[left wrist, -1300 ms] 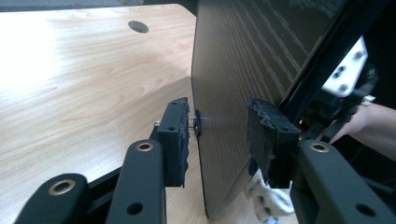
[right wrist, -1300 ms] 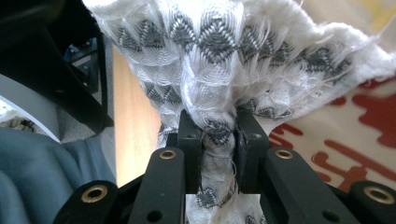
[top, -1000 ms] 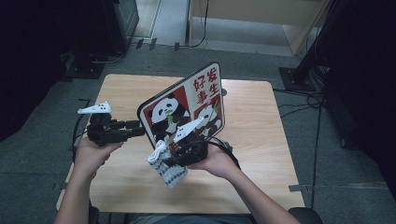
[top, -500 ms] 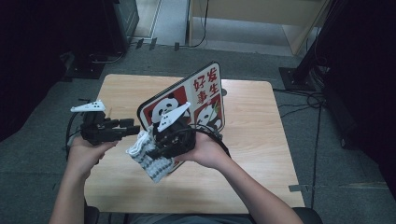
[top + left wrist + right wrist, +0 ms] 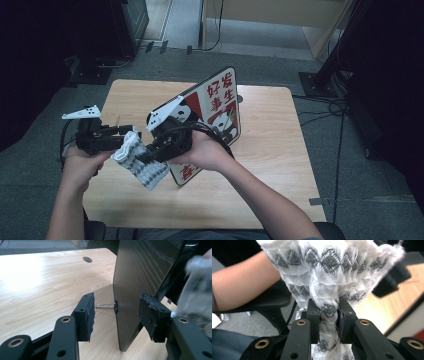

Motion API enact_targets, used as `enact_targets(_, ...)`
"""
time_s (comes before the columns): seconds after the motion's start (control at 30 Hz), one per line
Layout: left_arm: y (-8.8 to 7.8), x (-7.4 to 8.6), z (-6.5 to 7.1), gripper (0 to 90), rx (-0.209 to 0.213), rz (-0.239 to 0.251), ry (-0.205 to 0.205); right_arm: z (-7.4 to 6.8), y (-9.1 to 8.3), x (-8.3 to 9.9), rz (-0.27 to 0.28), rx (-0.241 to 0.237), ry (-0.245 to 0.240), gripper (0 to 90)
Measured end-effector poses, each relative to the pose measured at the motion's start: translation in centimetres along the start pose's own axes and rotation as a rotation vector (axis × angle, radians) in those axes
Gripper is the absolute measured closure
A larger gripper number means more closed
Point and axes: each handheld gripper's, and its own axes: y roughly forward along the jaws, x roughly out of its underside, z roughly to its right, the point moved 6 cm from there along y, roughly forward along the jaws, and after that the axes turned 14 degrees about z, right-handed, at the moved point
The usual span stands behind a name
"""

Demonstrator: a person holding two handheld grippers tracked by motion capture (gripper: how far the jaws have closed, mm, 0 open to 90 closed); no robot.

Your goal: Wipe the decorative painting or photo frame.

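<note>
- we are clamping the right gripper (image 5: pixel 150 152) on a bunched fold of the white and grey patterned cloth (image 5: pixel 140 159); in the right gripper view both pads (image 5: pixel 340 320) are pressing the cloth (image 5: pixel 327 285) between them.
- we are holding the cloth raised above the table (image 5: pixel 270 165), over its front left part, near the left edge.
- we are keeping the left gripper (image 5: pixel 122 134) released, its jaws standing apart with nothing gripped.
- in the left gripper view the left gripper (image 5: pixel 116 312) is pointing at the dark back of the panda board (image 5: pixel 145 272), whose near edge is lying between the jaws.
- the panda board (image 5: pixel 220 107) is standing upright near the table's middle, just beside the cloth.
</note>
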Motion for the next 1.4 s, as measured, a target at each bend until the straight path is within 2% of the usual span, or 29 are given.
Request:
enact_targets(0.17, -0.1, 0.0, -0.1, 48.0, 0.001, 0.001, -0.001, 0.2, 0.3, -1.8, 0.033, -0.014, -0.009, 76.7)
enact_targets(0.23, -0.2, 0.0, -0.1, 47.9, 0.001, 0.0, -0.002, 0.6, 0.3, -2.1, 0.036, -0.006, 0.009, 76.6)
enact_targets(0.37, -0.5, -0.2, -0.1, 48.8, 0.004, 0.008, -0.008, 1.6, -0.1, -1.9, 0.047, 0.027, 0.034, 76.7)
enact_targets(0.57, -0.5, -0.3, 0.2, 51.2, 0.021, 0.005, -0.007, 2.4, -1.0, -1.3, 0.068, 0.041, 0.073, 76.6)
enact_targets(0.77, -0.7, -0.4, 0.3, 51.3, 0.022, 0.009, -0.01, 2.5, -1.3, -1.1, 0.069, 0.046, 0.079, 76.6)
enact_targets(0.83, -0.8, -0.4, 0.1, 51.2, 0.019, 0.01, -0.01, 2.2, -1.3, -1.5, 0.089, 0.026, 0.093, 76.6)
enact_targets(1.07, -1.4, -0.5, -0.3, 51.2, 0.004, 0.022, -0.011, 0.9, 0.4, -3.3, 0.102, -0.012, 0.053, 76.6)
enact_targets(1.17, -1.6, -0.5, -0.4, 51.1, -0.003, 0.027, -0.014, 1.0, 0.9, -3.8, 0.117, -0.026, 0.069, 76.5)
enact_targets(1.27, -1.7, -0.5, -0.5, 51.1, -0.003, 0.031, -0.016, 1.6, 1.1, -3.6, 0.103, -0.002, 0.059, 76.6)
enact_targets(1.4, -1.7, -0.5, -0.6, 51.2, -0.005, 0.028, -0.016, 2.7, 0.5, -2.9, 0.093, 0.038, 0.079, 76.6)
